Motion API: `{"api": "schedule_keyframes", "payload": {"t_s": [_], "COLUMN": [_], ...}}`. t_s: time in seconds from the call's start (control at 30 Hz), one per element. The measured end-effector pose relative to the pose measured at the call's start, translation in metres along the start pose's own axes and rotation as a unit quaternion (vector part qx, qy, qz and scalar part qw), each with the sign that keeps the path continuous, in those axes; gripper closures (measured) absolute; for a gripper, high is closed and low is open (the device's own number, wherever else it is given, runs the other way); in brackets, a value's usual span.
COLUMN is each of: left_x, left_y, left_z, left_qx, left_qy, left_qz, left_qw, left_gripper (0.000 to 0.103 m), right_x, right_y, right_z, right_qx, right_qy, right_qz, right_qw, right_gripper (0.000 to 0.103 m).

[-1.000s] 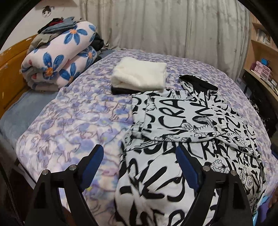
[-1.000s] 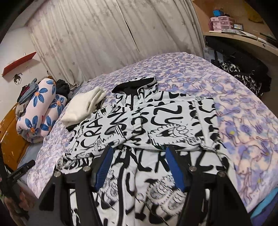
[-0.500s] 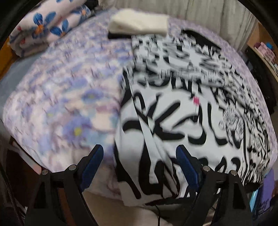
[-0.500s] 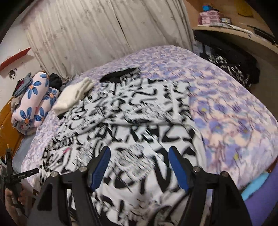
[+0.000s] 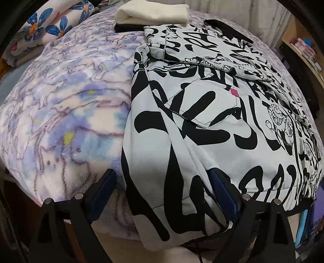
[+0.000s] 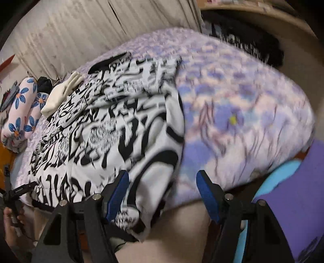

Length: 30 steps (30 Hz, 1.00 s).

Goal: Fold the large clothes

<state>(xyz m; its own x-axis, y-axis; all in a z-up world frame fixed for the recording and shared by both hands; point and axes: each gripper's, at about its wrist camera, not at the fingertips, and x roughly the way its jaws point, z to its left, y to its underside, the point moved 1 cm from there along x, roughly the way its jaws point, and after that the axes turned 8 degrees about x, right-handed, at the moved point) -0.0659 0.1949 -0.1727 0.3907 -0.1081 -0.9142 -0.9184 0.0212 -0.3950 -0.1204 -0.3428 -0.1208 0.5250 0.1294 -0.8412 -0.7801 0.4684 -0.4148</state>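
Observation:
A large black-and-white graffiti-print jacket [image 5: 202, 113] lies spread on the bed, its sleeves folded across the body and its hem hanging over the near edge. My left gripper [image 5: 162, 192] is open and straddles the hem's left corner. The jacket also shows in the right wrist view [image 6: 113, 129], which is blurred. My right gripper [image 6: 162, 192] is open and straddles the hem's right corner at the bed edge. Neither gripper holds cloth.
A purple floral blanket [image 5: 60, 105] covers the bed. A folded cream garment [image 5: 151, 14] lies at the far side, rolled blue-flower bedding [image 5: 50, 24] at far left. A curtain [image 6: 91, 30] hangs behind. Shelves [image 5: 303, 50] and dark clothes [image 6: 253, 48] stand to the right.
Both grippers have dropped and moved in toward the near bed edge, from a high view over the bed to the jacket's hem corners. Both stay open.

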Motion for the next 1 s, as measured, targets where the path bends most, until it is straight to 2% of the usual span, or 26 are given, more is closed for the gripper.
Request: {"api": "schedule_keyframes", "payload": {"t_s": [0.17,0.3,0.37,0.43,0.53,0.6,0.7,0.83,1.0], "left_x": [0.005,0.007,0.008,0.008,0.005,0.002,-0.004,-0.02,-0.047], "left_y": [0.002,0.002,0.001,0.001,0.002,0.0,-0.005,-0.008,-0.012], "left_z": [0.001,-0.001,-0.001,-0.002,-0.007,-0.012,-0.015,-0.006,-0.016], "left_qx": [0.011,0.02,0.02,0.02,0.026,0.031,0.018,-0.033,-0.032], "left_qy": [0.015,0.019,0.022,0.025,0.029,0.042,0.037,0.062,0.052], "left_qz": [-0.007,-0.011,-0.011,-0.01,-0.013,-0.015,-0.016,-0.028,-0.047], "left_qw": [0.9998,0.9996,0.9995,0.9994,0.9991,0.9985,0.999,0.9971,0.997], "left_gripper": [0.007,0.007,0.007,0.012,0.035,0.065,0.083,0.095,0.097], "right_x": [0.026,0.039,0.045,0.047,0.046,0.044,0.039,0.018,-0.015], "right_y": [0.01,0.011,0.011,0.012,0.01,0.007,0.004,-0.002,-0.012], "right_z": [0.009,0.025,0.029,0.031,0.033,0.034,0.036,0.037,0.044], "right_qx": [-0.002,-0.026,-0.031,-0.039,-0.046,-0.044,-0.039,-0.032,-0.033], "right_qy": [-0.043,-0.048,-0.051,-0.053,-0.057,-0.059,-0.064,-0.074,-0.084], "right_qz": [0.039,0.031,0.033,0.033,0.032,0.03,0.025,0.0,-0.031], "right_qw": [0.998,0.998,0.998,0.997,0.997,0.997,0.997,0.997,0.995], "right_gripper": [0.034,0.035,0.04,0.052,0.082,0.087,0.091,0.095,0.096]}}
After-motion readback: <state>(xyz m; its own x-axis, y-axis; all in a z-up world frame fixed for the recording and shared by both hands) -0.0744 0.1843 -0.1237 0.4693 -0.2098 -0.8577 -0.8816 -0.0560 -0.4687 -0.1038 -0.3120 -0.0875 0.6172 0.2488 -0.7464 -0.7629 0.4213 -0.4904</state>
